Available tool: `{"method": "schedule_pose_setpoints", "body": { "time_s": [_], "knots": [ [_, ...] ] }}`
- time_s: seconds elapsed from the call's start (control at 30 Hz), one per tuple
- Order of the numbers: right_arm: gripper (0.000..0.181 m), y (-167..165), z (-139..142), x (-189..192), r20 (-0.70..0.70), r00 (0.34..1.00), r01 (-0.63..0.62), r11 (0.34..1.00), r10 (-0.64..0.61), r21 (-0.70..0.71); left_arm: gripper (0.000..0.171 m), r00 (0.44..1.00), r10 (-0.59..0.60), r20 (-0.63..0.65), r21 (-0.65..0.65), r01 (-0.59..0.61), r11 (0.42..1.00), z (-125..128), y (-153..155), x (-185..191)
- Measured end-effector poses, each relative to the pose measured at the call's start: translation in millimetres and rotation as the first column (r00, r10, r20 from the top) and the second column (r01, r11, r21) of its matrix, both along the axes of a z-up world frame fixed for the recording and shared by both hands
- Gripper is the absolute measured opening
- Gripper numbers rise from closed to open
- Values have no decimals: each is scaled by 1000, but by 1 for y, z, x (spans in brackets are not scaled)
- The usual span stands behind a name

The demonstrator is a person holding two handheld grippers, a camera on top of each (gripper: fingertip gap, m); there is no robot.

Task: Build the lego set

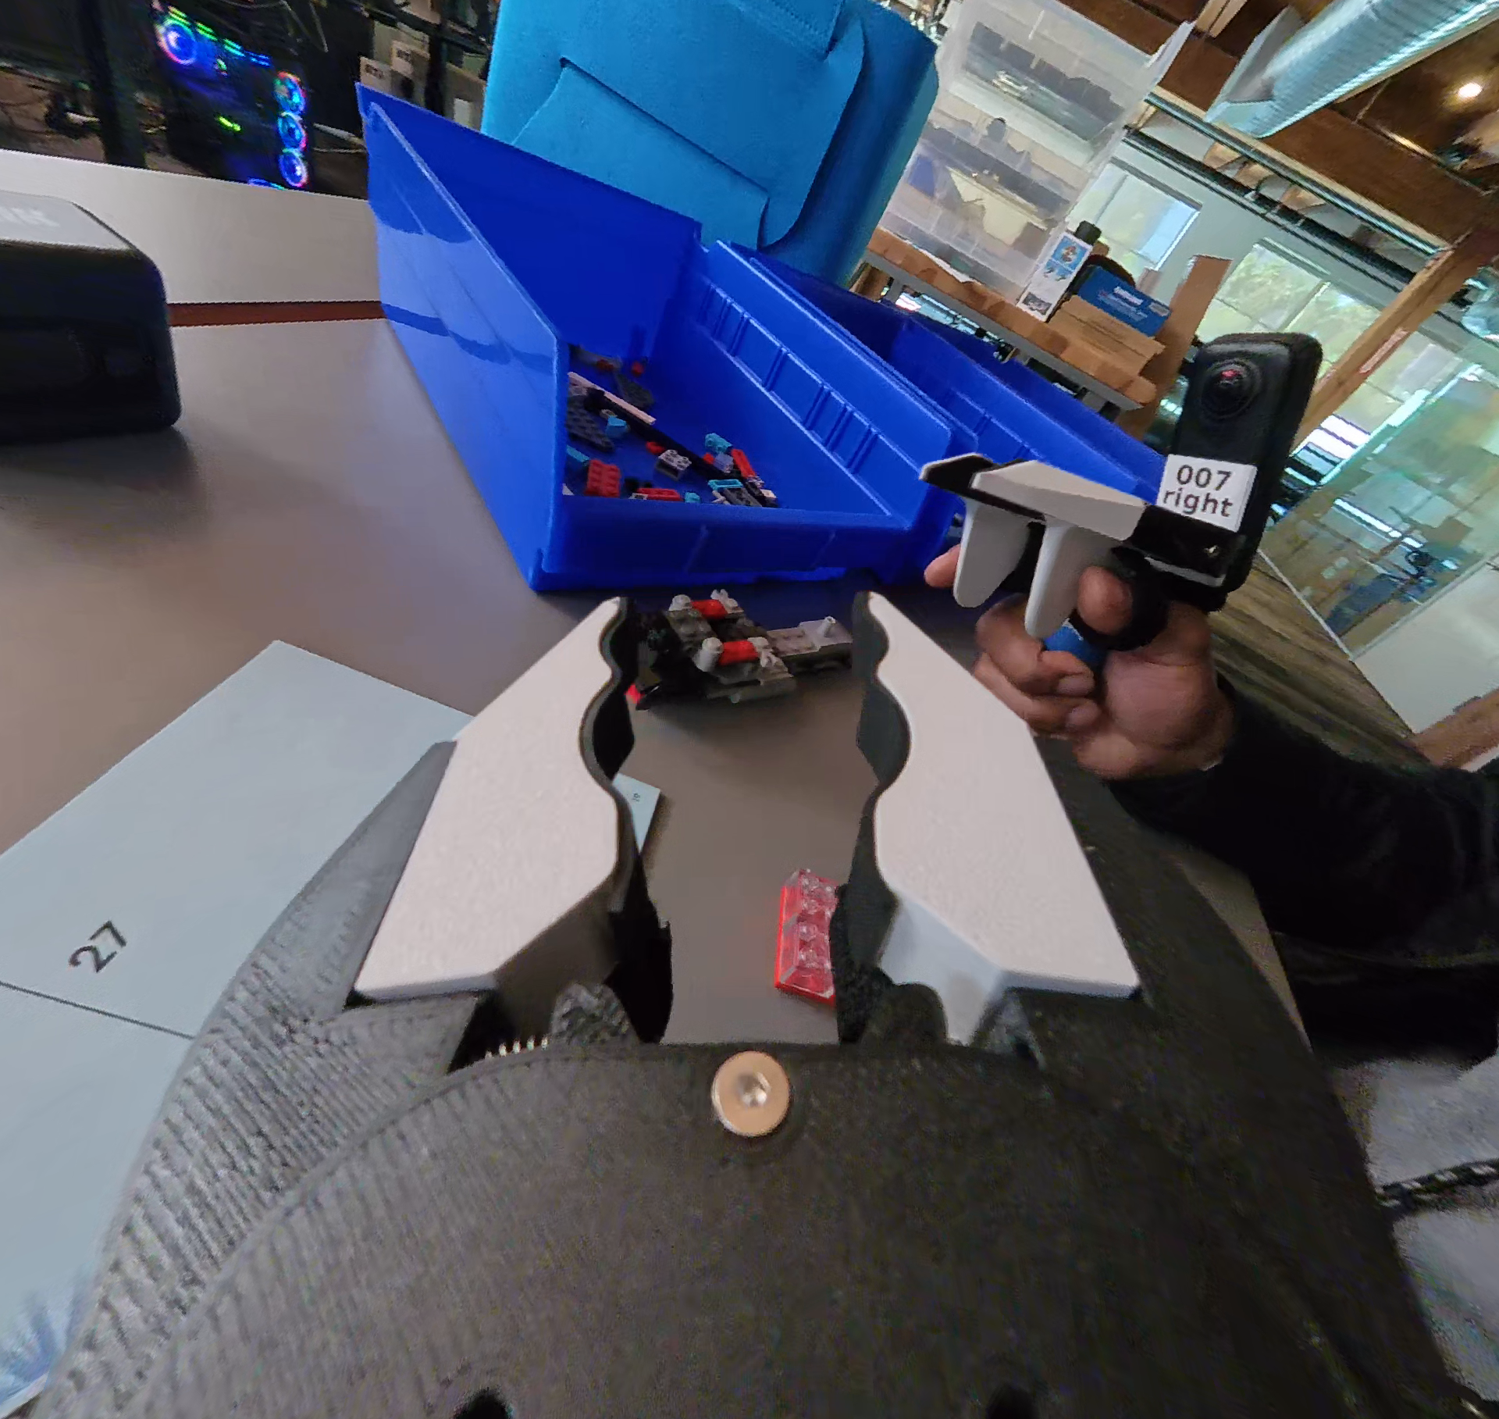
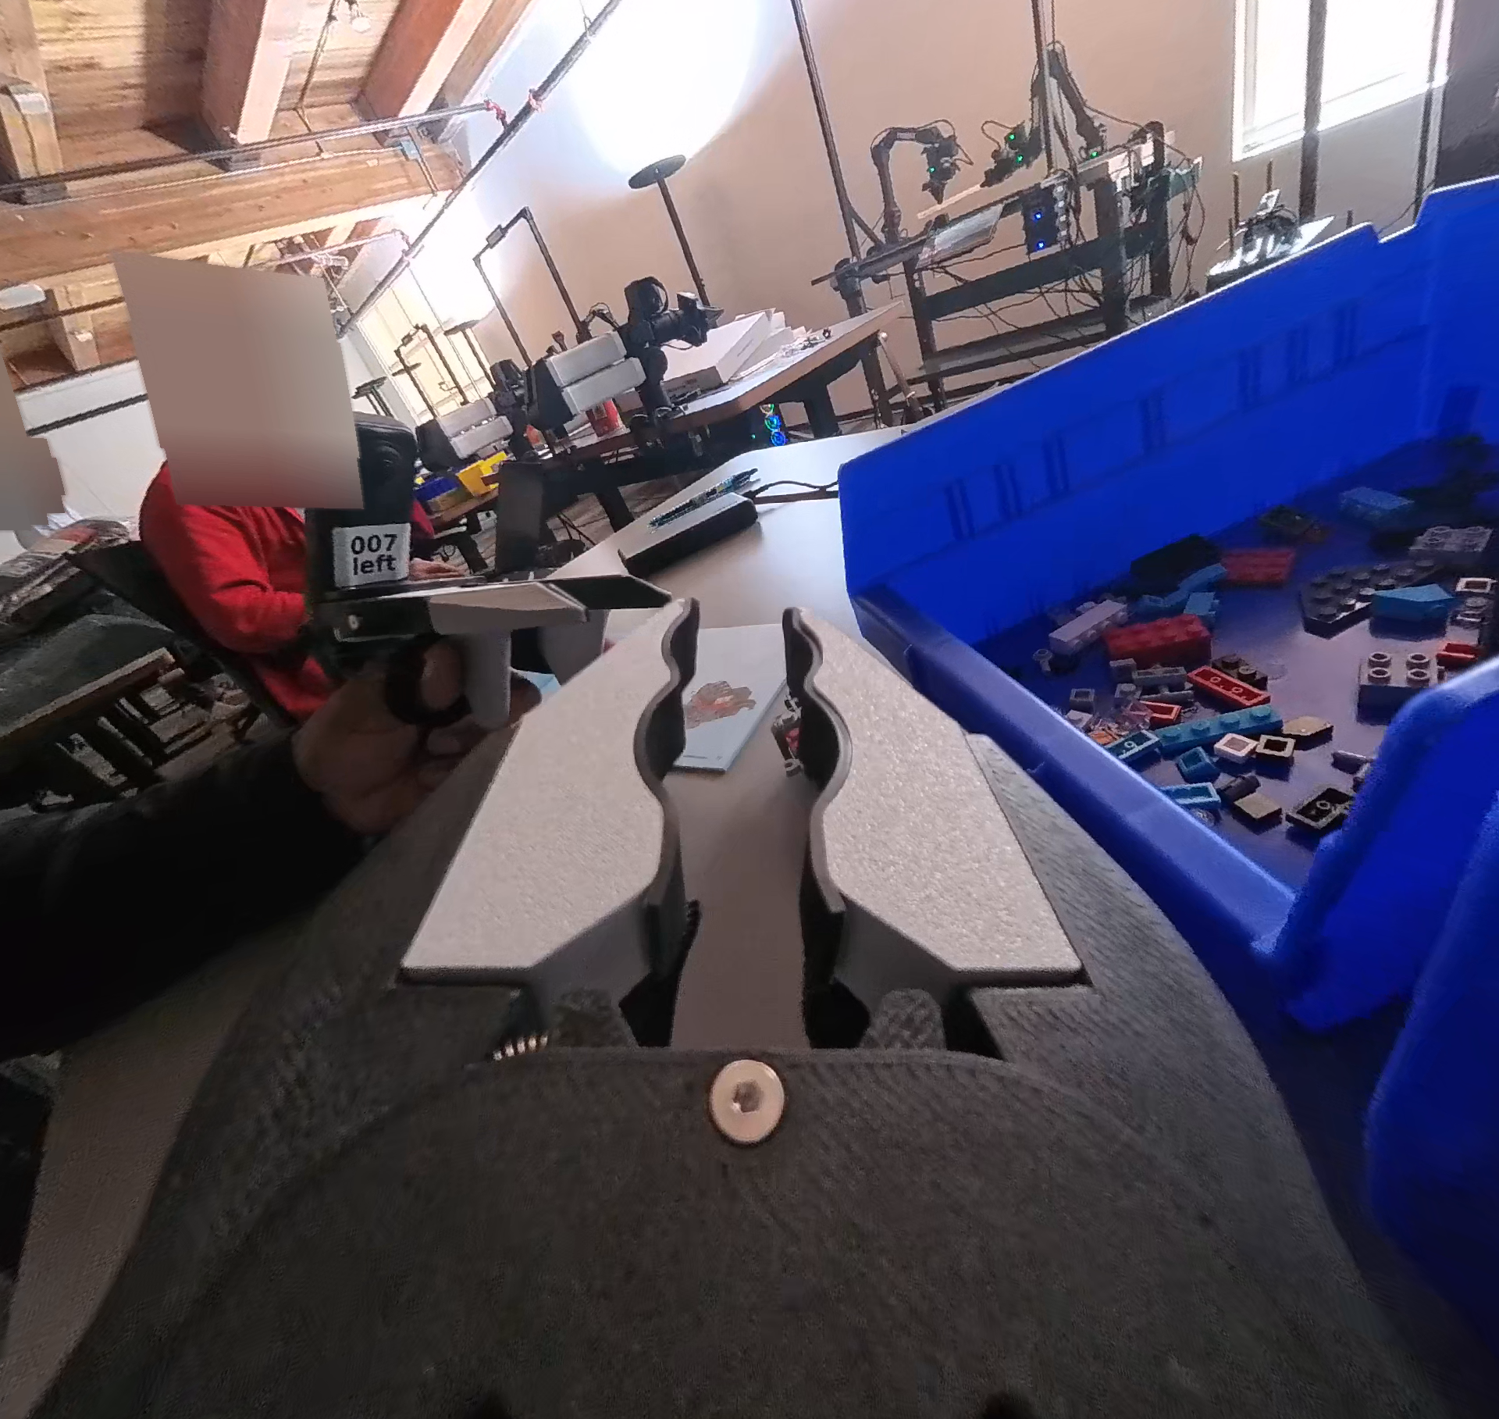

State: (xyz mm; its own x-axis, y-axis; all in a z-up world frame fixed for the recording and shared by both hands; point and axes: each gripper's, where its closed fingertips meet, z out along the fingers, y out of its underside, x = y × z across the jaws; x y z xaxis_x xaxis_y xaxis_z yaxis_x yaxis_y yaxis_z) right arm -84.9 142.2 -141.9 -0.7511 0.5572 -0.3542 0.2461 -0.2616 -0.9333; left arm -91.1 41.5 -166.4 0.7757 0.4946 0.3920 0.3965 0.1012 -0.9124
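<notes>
In the left wrist view my left gripper [image 1: 742, 617] is open and empty, low over the dark table. A partly built black, grey and red lego model [image 1: 730, 654] lies on the table just beyond its fingertips. A clear red plate [image 1: 807, 934] lies flat on the table between the jaws, close to the right finger. My right gripper [image 2: 738, 617] is open with a narrower gap and holds nothing. It also shows in the left wrist view [image 1: 965, 479], hand-held to the right of the model. A bit of the model [image 2: 787, 731] peeks past its right finger.
A blue bin [image 1: 487, 341] with several loose bricks [image 1: 665, 463] stands right behind the model; it also shows in the right wrist view [image 2: 1014, 504]. An open instruction booklet [image 1: 203, 812] lies at the left. A black box [image 1: 73, 325] sits at the far left. A person in red sits beyond.
</notes>
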Motion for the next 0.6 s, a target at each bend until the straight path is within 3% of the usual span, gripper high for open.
{"method": "schedule_pose_setpoints", "body": {
  "time_s": [0.6],
  "knots": [
    [15,40,-19,-11,151,969,194,981,-196,30,51,974,223,39,-125,-217,968,-18,-11,-28]
  ]
}}
